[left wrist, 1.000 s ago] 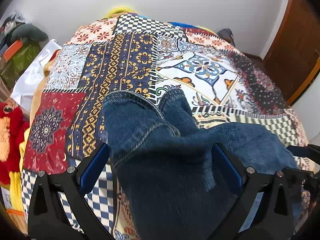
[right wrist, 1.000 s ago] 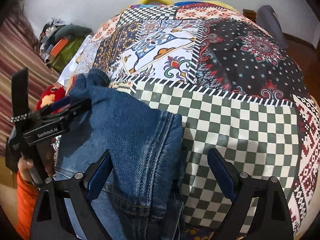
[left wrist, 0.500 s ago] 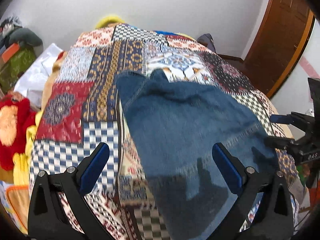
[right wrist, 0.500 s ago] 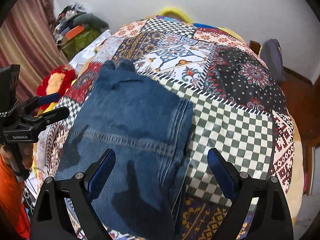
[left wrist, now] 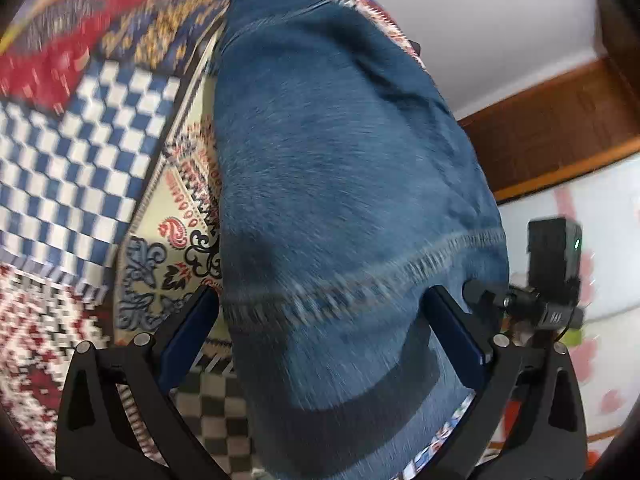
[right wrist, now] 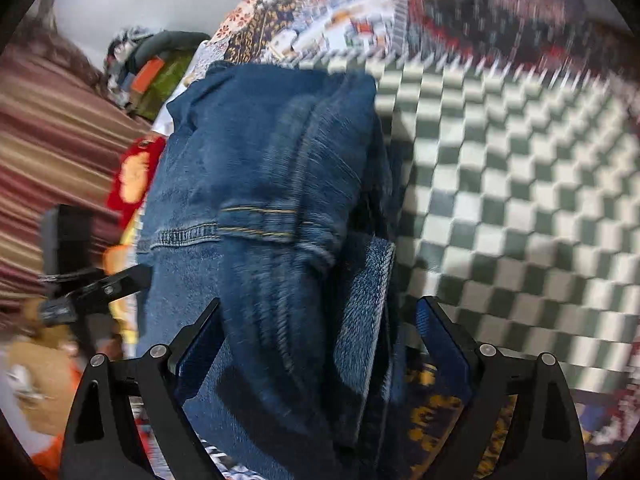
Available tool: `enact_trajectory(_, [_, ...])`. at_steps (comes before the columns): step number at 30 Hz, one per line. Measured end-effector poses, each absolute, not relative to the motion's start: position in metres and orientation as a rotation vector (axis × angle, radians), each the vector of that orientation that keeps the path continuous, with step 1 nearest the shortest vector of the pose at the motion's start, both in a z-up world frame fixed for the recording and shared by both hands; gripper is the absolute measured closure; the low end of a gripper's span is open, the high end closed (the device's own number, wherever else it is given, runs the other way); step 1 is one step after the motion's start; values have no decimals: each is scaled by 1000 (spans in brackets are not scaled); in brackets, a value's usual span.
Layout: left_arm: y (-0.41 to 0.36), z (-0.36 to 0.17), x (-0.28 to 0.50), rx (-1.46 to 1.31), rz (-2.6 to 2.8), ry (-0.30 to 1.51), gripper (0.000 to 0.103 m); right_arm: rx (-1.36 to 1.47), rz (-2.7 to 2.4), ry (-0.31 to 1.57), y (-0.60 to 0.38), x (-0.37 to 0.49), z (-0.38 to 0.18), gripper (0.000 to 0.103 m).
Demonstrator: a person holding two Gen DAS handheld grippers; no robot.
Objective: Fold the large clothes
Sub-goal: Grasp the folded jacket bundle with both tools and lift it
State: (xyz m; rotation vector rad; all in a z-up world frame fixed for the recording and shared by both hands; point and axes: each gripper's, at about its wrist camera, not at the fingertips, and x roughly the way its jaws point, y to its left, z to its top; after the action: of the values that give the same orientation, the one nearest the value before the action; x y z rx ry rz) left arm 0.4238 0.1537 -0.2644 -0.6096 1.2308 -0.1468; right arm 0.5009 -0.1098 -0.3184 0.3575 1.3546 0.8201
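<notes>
Both my left gripper (left wrist: 320, 336) and right gripper (right wrist: 318, 344) gape over folded jeans (right wrist: 264, 184) on the patchwork bedspread (right wrist: 512, 184); red plush toy (right wrist: 134, 172) beside.

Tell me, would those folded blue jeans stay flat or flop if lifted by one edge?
The folded blue denim jeans would probably sag and unfold: the layers lie loose, with soft creases. They are likely heavy for cloth, judging by the thick seams and stacked layers. They seem unlikely to slide, since the patchwork bedspread under them is fabric too.
</notes>
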Motion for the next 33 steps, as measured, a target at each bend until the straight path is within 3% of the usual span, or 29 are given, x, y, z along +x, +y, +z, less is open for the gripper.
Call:
enact_trajectory(11, [148,-280,450,-663,-184,1213,0,426,928,1327,-80,511,-326,17])
enact_trajectory(13, [146,-279,451,-660,-171,1200,3,456,908,1330,-80,513,-327,26])
enact_trajectory(17, [138,-269,443,-602,-149,1181,18,523,897,1327,-91,512,-325,44])
enact_trajectory(23, [127,-226,433,-543,-164,1136,36,524,893,1288,-96,497,-289,59])
enact_trajectory(33, [139,-125,383,-446,-157,956,37,482,958,1139,-82,453,-190,60])
